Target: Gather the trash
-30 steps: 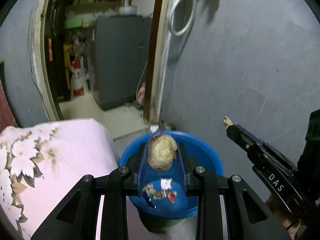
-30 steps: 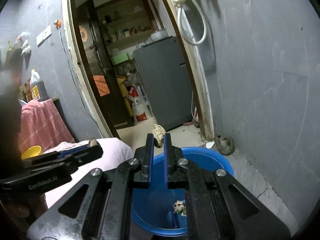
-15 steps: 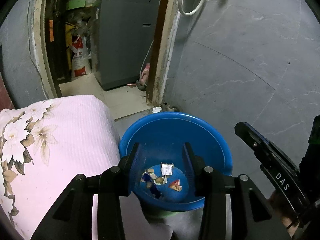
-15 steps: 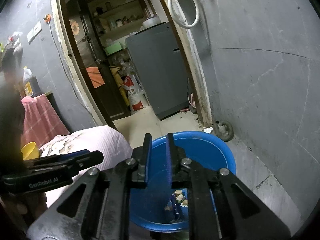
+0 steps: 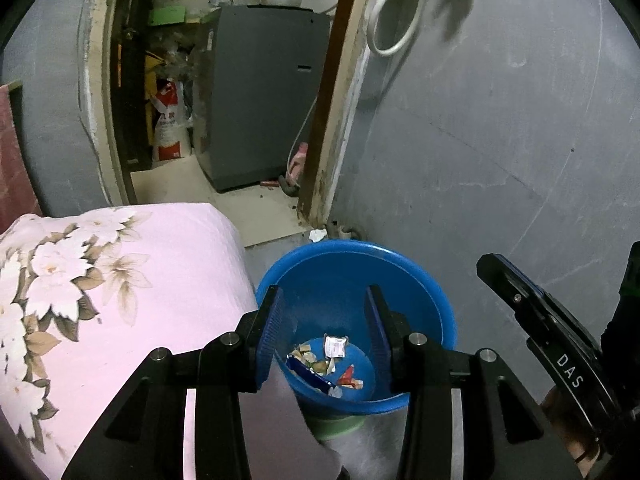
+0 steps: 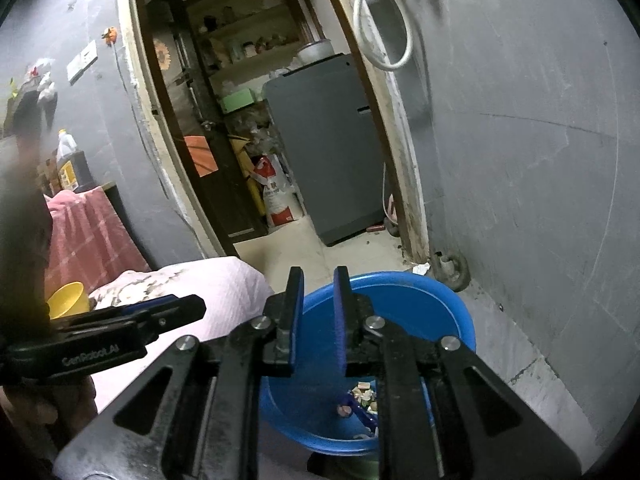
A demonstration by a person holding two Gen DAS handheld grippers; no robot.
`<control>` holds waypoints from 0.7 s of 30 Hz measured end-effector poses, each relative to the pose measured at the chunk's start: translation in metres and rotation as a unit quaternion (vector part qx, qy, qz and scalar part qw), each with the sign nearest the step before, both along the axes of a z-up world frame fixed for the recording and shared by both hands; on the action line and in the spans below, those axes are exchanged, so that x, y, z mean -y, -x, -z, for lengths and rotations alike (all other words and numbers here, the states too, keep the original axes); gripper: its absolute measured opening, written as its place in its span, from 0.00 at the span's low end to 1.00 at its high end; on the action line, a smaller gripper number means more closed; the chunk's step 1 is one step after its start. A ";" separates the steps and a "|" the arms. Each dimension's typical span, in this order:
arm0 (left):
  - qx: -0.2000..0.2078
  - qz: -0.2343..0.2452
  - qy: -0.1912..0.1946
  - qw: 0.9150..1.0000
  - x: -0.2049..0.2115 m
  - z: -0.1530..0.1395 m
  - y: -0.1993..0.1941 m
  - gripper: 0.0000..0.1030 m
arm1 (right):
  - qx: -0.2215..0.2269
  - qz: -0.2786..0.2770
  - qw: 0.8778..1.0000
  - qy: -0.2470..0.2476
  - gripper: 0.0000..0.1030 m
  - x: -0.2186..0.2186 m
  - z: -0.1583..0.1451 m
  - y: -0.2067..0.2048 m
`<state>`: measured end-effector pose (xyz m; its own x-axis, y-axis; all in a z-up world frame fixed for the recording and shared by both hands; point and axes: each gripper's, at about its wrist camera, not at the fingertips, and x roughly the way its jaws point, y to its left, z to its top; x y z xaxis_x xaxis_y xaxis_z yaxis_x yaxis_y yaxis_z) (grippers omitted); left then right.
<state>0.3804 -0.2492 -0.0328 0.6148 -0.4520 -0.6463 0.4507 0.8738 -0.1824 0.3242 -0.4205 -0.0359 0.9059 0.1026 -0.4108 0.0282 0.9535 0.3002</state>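
A blue bucket (image 5: 352,246) stands on the floor by the grey wall, with wrappers and paper scraps (image 5: 324,364) at its bottom. My left gripper (image 5: 323,296) hangs over the bucket's near side, open, with nothing between its blue pads. The right gripper (image 5: 520,292) shows at the right edge of that view. In the right wrist view my right gripper (image 6: 319,274) is above the same bucket (image 6: 400,280), its jaws a narrow gap apart and empty. The scraps (image 6: 364,396) show below it. My left gripper (image 6: 160,312) reaches in from the left there.
Pink floral bedding (image 5: 120,280) bulges against the bucket's left side. Behind is a doorway with a grey appliance (image 5: 260,92) and a red-and-white sack (image 5: 170,128). A white scrap (image 5: 318,234) lies on the floor behind the bucket. A yellow bowl (image 6: 68,300) sits far left.
The crumpled yellowish ball that my left gripper held is gone and its jaws have spread. The right gripper's small scrap is gone too and its jaws have parted slightly.
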 end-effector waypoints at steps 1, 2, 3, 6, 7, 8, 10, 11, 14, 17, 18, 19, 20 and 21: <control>0.002 -0.002 0.001 1.000 -0.002 -0.004 0.002 0.35 | 0.002 -0.001 1.000 0.001 0.23 -0.002 -0.003 0.001; 0.006 -0.004 0.003 1.000 -0.006 -0.007 0.006 0.35 | 0.004 -0.003 1.000 0.004 0.23 -0.005 -0.007 0.004; 0.008 -0.006 0.005 1.000 -0.009 -0.011 0.007 0.35 | 0.007 -0.005 1.000 0.006 0.24 -0.008 -0.010 0.007; 0.017 -0.016 0.012 1.000 -0.020 -0.022 0.016 0.35 | 0.013 -0.012 1.000 0.008 0.27 -0.015 -0.018 0.013; 0.020 -0.021 0.014 0.999 -0.025 -0.025 0.020 0.35 | 0.015 -0.014 1.000 0.009 0.28 -0.018 -0.021 0.016; 0.022 -0.026 0.016 0.999 -0.029 -0.028 0.023 0.35 | 0.018 -0.017 1.000 0.011 0.29 -0.021 -0.024 0.018; 0.026 -0.036 0.018 0.999 -0.038 -0.034 0.029 0.37 | 0.023 -0.024 0.999 0.013 0.31 -0.028 -0.030 0.023; 0.030 -0.044 0.021 0.998 -0.045 -0.037 0.034 0.38 | 0.024 -0.026 0.999 0.013 0.32 -0.030 -0.032 0.025; 0.038 -0.064 0.029 0.997 -0.061 -0.046 0.046 0.43 | 0.031 -0.033 0.999 0.012 0.34 -0.039 -0.040 0.033; 0.047 -0.081 0.032 0.995 -0.078 -0.055 0.061 0.44 | 0.036 -0.039 0.999 0.012 0.36 -0.048 -0.047 0.040; 0.050 -0.087 0.033 0.994 -0.083 -0.057 0.067 0.46 | 0.038 -0.042 0.998 0.012 0.39 -0.052 -0.050 0.044; 0.055 -0.095 0.035 0.993 -0.089 -0.060 0.073 0.50 | 0.040 -0.044 0.998 0.012 0.45 -0.055 -0.051 0.047; 0.059 -0.103 0.039 0.992 -0.094 -0.062 0.079 0.52 | 0.042 -0.046 0.998 0.012 0.47 -0.059 -0.053 0.050; 0.064 -0.112 0.043 0.991 -0.100 -0.063 0.084 0.54 | 0.045 -0.050 0.998 0.010 0.50 -0.062 -0.055 0.055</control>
